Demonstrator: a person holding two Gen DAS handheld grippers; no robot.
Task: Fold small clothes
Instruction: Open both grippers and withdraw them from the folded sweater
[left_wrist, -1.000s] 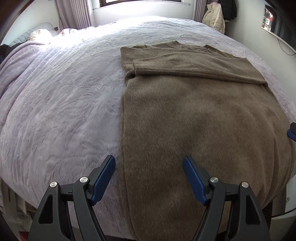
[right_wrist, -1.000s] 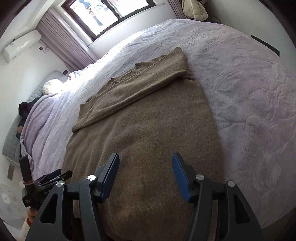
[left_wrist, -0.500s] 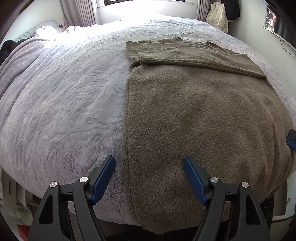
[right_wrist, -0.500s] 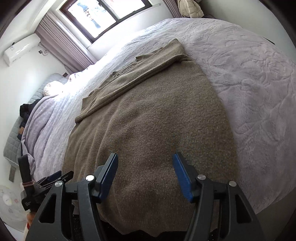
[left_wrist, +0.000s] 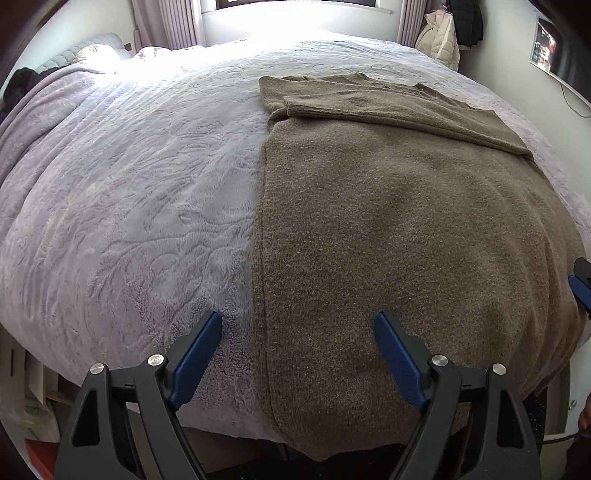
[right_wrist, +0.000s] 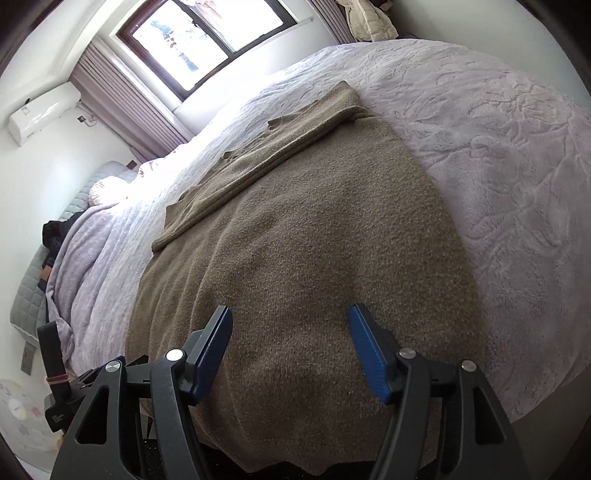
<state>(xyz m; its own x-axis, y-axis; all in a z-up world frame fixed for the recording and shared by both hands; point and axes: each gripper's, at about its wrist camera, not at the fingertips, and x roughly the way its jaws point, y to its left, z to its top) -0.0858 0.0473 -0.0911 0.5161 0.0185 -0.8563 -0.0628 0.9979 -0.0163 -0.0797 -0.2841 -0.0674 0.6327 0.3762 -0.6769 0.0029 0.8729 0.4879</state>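
Well, both tongs, left (left_wrist: 297, 334) and right (right_wrist: 290, 326), widening, gripping nothing over the sweater (left_wrist: 406, 229); its hem drops off the bed (left_wrist: 129, 206); wall picture's print unreadable.

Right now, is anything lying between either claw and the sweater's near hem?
Nothing visible. The brown sweater lies flat on the lilac bedspread, its hem hanging over the bed edge. The left claw and right claw hover over it, jaws opening, gripping nothing.

Olive-brown sweater (left_wrist: 406, 221) on a pale lilac bedspread (left_wrist: 129, 203), seemingly leaf-embossed; blue claw pads (right_wrist: 212, 350).
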